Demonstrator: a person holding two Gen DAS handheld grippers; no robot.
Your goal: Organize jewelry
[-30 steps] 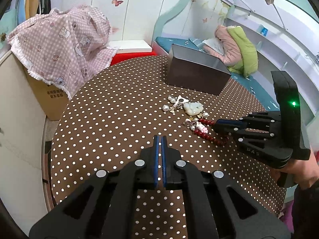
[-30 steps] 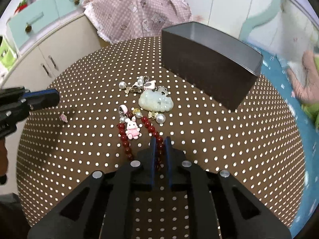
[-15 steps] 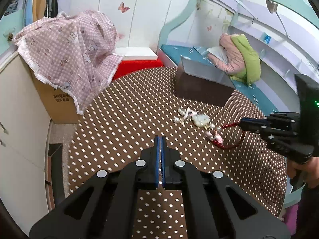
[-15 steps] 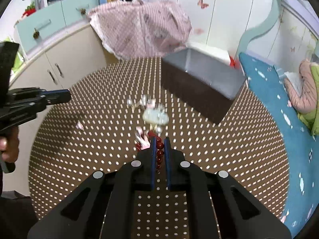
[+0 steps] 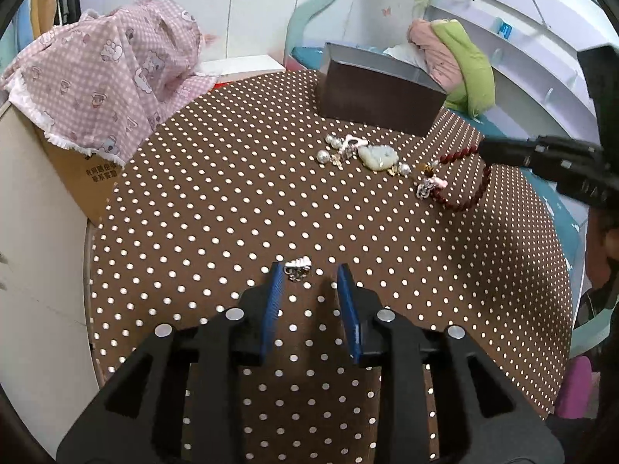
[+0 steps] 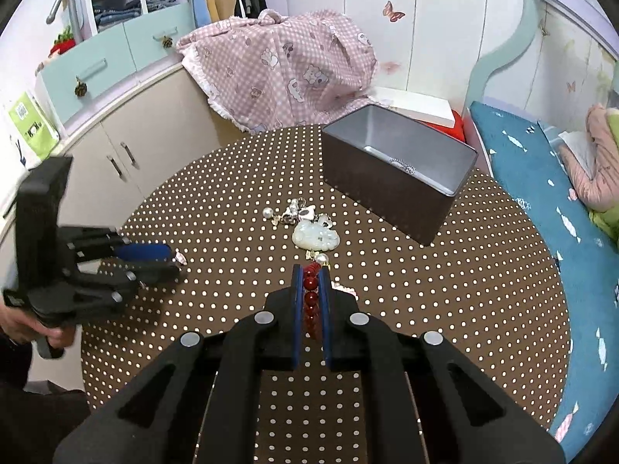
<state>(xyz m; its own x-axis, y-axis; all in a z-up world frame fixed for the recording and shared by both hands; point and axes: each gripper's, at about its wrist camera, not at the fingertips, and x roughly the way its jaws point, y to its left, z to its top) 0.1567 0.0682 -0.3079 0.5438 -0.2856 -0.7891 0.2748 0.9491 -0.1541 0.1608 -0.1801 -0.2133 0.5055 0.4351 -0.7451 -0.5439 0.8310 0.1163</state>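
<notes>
Left gripper [image 5: 309, 270]: jaws just opening, narrow gap, charm [image 5: 298, 266] at tips, untouched.
Right gripper [image 6: 310, 270]: clamped on red beads [image 6: 311, 297], lifted.
Box [image 6: 390, 181]: 1 o'clock of the jade [image 6: 315, 236].

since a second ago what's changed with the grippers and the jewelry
The right gripper, shut on the red bead bracelet, has lifted one end off the table. The left gripper jaws have just been opening around a small pink charm, not gripping it. The jade pendant, pearls and box stayed put.
</notes>
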